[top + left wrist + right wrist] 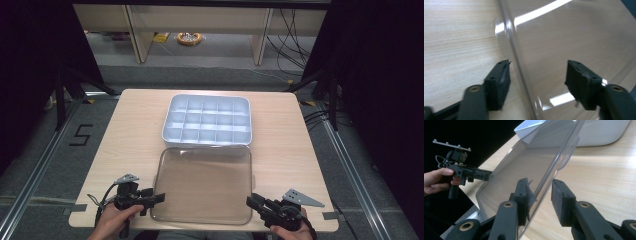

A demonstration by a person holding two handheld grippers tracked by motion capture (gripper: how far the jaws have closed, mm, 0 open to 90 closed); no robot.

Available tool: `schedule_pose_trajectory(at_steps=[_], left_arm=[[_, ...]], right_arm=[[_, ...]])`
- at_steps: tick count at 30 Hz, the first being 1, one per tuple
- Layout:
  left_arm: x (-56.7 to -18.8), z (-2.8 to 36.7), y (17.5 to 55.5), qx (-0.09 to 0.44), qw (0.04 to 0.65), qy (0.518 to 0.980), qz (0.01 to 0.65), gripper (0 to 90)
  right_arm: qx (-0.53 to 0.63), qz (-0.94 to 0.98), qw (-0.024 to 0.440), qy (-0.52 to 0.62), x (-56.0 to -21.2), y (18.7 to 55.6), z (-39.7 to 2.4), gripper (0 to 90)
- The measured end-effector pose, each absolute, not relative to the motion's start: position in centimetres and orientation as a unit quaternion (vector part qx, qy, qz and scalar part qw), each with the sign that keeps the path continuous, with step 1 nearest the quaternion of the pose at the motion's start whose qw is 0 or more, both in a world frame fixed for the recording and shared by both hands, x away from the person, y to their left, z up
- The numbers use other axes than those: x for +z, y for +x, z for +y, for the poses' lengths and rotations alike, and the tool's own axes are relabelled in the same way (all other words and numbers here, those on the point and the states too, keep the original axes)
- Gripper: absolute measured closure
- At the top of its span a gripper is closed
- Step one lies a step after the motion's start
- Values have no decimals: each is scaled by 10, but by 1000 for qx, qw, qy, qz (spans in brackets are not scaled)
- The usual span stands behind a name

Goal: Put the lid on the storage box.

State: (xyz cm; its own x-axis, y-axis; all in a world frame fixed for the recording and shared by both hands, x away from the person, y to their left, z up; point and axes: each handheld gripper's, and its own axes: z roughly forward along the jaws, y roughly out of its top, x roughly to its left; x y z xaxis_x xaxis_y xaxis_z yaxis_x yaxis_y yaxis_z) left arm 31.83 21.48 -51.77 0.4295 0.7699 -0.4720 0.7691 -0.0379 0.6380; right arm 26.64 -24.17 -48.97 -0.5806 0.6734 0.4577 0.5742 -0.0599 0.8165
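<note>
Two grippers are lifting a clear rectangular plastic lid (202,184) off the pale wooden tabletop (125,130).

The right gripper (539,196) is clamping the lid's near right edge; the left gripper (537,75) is straddling its left rim, jaws apart and not pressing. The glossy, round-cornered lid is tilting, its long axis running away toward the white compartmented plastic box (207,120) behind.

Clear plastic lid (202,184), apparently tilted, just before white compartment tray (207,120).

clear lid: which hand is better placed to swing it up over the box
Right, probably: the right tongs pinch the clear lid by its rim, tilted off the table. The left tongs straddle its edge with gaps.
</note>
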Motion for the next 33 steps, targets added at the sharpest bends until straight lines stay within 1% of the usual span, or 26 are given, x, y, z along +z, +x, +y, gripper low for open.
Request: schedule_pose_trajectory(at_steps=[1, 2, 3, 4, 5, 6, 8, 9, 11, 12, 14, 16, 17, 18, 19, 20, 21, 22, 24, 25, 26, 28, 30, 31, 32, 33], left_arm=[[-518, 217, 319, -5, 443, 720, 534, 401], [-518, 218, 319, -12, 445, 715, 539, 394], [-518, 219, 320, -18, 445, 713, 541, 398], [-518, 219, 320, -20, 445, 712, 542, 424], [-518, 220, 320, -26, 443, 714, 542, 469], [-519, 220, 319, -35, 448, 708, 544, 469], [-519, 221, 319, -31, 446, 711, 542, 515], [-519, 221, 319, -30, 446, 711, 542, 522], [-519, 221, 319, -29, 450, 708, 544, 534], [-518, 221, 318, -28, 454, 704, 545, 551], [-515, 221, 316, -13, 458, 707, 539, 585], [-513, 219, 314, -2, 457, 711, 533, 599], [-512, 218, 313, 3, 457, 714, 530, 599], [-511, 216, 312, 8, 458, 714, 530, 602], [-510, 215, 311, 11, 456, 718, 525, 609], [-508, 214, 310, 16, 455, 722, 521, 620], [-507, 213, 309, 23, 455, 722, 520, 620], [-505, 211, 307, 30, 458, 722, 517, 643], [-502, 209, 305, 42, 459, 722, 517, 647], [-501, 209, 306, 50, 459, 726, 510, 648], [-501, 208, 307, 58, 463, 722, 511, 650], [-501, 208, 311, 56, 465, 719, 514, 654], [-499, 206, 312, 66, 464, 720, 511, 655], [-497, 206, 311, 74, 464, 721, 508, 656], [-495, 205, 311, 81, 468, 718, 508, 657], [-494, 205, 311, 81, 470, 718, 507, 660]], right_arm=[[568, 682, 36, 460, -489, 265, -241, 691], [574, 684, 49, 448, -488, 266, -241, 696], [575, 685, 44, 445, -487, 266, -240, 697], [568, 689, 43, 448, -486, 265, -241, 697], [569, 686, 40, 451, -487, 266, -241, 697], [569, 686, 40, 451, -487, 266, -241, 697], [567, 681, 37, 461, -492, 268, -243, 696], [571, 680, 29, 460, -493, 269, -244, 696], [566, 683, 38, 460, -493, 271, -245, 696], [567, 678, 25, 467, -492, 270, -245, 697], [556, 681, 38, 474, -494, 272, -245, 701], [544, 671, 21, 503, -494, 270, -244, 713], [544, 671, 21, 503, -494, 270, -244, 713], [546, 676, 41, 494, -495, 272, -246, 714], [540, 668, 32, 511, -493, 271, -244, 715], [539, 669, 43, 511, -494, 271, -244, 715], [535, 667, 41, 517, -493, 271, -244, 717], [523, 679, 71, 511, -495, 273, -247, 722], [523, 679, 69, 510, -495, 274, -247, 724], [517, 679, 79, 514, -496, 274, -247, 728], [523, 675, 75, 515, -496, 275, -246, 728], [521, 675, 78, 516, -494, 276, -245, 727], [514, 682, 91, 512, -495, 278, -243, 725], [512, 672, 82, 529, -494, 277, -240, 725], [510, 677, 94, 522, -495, 280, -241, 725], [500, 685, 95, 522, -495, 282, -241, 725]])
